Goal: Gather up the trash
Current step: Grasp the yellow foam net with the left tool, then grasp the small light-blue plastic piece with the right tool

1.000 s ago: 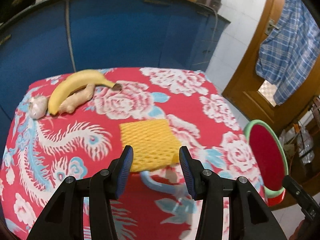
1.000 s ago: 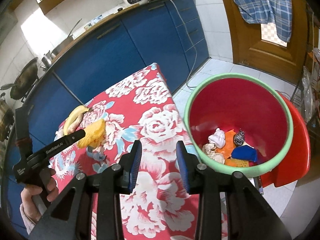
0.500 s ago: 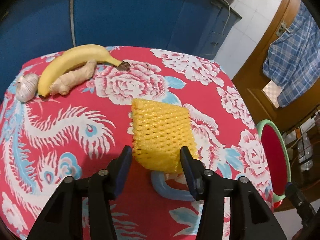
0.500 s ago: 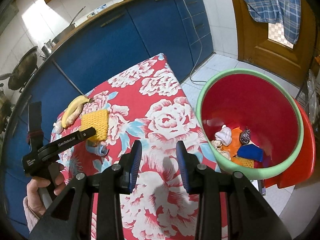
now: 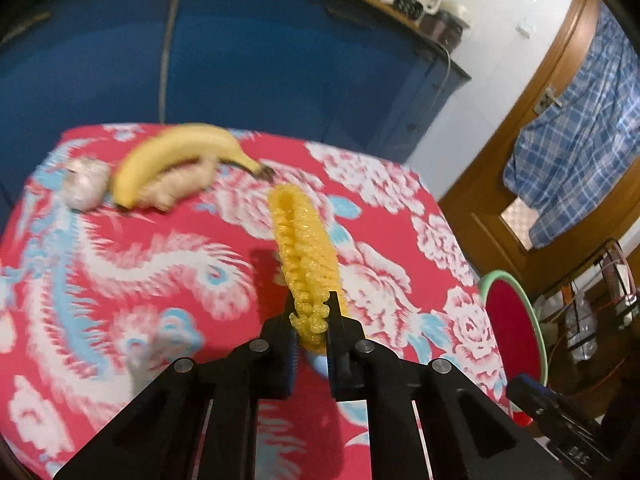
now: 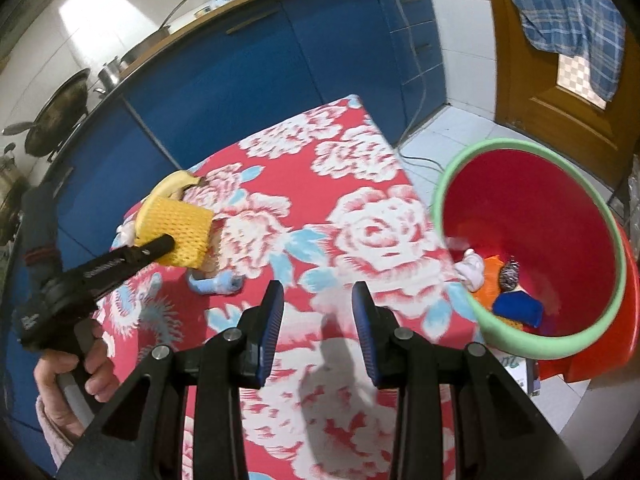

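My left gripper (image 5: 312, 320) is shut on a yellow foam fruit net (image 5: 306, 252), squeezed edge-on between the jaws and lifted off the red floral tablecloth (image 5: 120, 264). In the right wrist view the net (image 6: 176, 228) hangs from the left gripper (image 6: 162, 244) above the table. My right gripper (image 6: 318, 320) is open and empty over the table's front part. A red bin with a green rim (image 6: 532, 240) stands to the right of the table, with several pieces of trash inside. A light blue scrap (image 6: 216, 284) lies on the cloth under the net.
A banana (image 5: 180, 152), a piece of ginger (image 5: 180, 188) and a garlic bulb (image 5: 84, 188) lie at the table's far left. Blue cabinets (image 6: 248, 76) stand behind the table. A wooden door with a hanging plaid cloth (image 6: 568, 20) is at right.
The left gripper has closed on the yellow foam net and lifted it off the cloth, folding it edge-on. The right gripper has stayed open and drifted slightly.
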Demonstrator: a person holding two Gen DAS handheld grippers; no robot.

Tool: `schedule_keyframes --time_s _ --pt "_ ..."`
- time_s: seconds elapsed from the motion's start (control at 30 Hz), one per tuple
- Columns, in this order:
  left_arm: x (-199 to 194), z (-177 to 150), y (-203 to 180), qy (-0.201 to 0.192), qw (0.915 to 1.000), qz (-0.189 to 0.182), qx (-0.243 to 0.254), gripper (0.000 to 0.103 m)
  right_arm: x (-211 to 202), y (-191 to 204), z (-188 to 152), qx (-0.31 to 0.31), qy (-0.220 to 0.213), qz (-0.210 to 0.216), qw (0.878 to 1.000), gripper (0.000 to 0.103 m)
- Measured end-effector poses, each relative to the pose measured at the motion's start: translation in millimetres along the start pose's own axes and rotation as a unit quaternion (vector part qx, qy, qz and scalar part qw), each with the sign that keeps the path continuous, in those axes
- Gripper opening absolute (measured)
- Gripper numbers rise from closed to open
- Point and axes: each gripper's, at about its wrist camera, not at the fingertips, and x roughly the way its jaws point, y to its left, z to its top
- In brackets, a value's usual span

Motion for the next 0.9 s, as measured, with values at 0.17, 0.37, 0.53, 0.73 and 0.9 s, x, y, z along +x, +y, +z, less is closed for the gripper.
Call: schedule_keyframes --time_s 0.17,0.37,0.53,0.73,0.9 --pt "-24 -4 21 -0.019 0.9996 0.020 -0.009 0.011 16 25 -1 -0.018 0.018 0.018 1.000 0.038" --pt "-36 -12 47 -0.020 0.9989 0.033 -0.027 0.011 40 54 -5 -0.019 0.059 0.048 0.997 0.038" --pt "-47 -19 67 -0.026 0.9980 0.039 -0.043 0.011 60 74 -11 -0.023 0.090 0.065 0.994 0.038" --pt "-51 -25 85 -0.027 0.9970 0.046 -0.056 0.011 81 84 -4 -0.006 0.088 0.046 0.995 0.038" --pt "-51 -27 95 -0.025 0.9967 0.044 -0.063 0.011 96 84 9 0.026 0.080 0.035 0.996 0.038"
